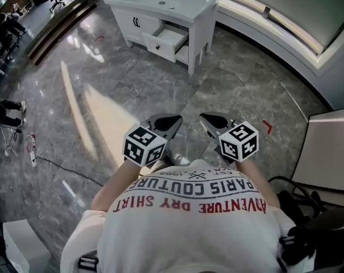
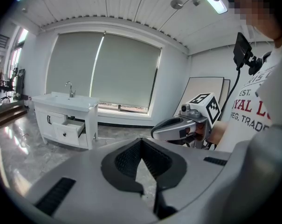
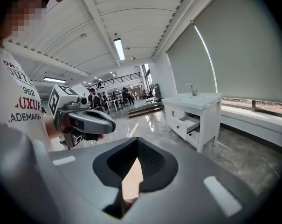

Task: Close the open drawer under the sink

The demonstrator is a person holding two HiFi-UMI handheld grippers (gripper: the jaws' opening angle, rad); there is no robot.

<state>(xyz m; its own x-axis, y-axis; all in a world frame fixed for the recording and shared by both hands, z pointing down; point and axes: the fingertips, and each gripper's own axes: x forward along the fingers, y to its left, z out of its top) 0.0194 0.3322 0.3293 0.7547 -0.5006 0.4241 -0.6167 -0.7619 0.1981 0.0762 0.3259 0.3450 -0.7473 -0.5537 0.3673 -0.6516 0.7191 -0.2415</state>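
Drawer (image 1: 167, 40) under sink (image 1: 160, 3) open, well away. Left tool (image 1: 173, 120), right tool (image 1: 207, 119) both closed tight, empty. Task unstarted: approach and push remain.

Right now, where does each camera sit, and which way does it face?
Head view: on the person's head, steeply down at the grey marble floor, white sink cabinet and its open drawer; shows the white printed shirt, left gripper, right gripper.
Left gripper view: on that gripper, over its shut jaws towards the cabinet, left of centre; shows the right gripper and shirt.
Right gripper view: likewise, cabinet right of centre; shows the left gripper and shirt.
Shared: both gripper views show the cabinet, drawer open.
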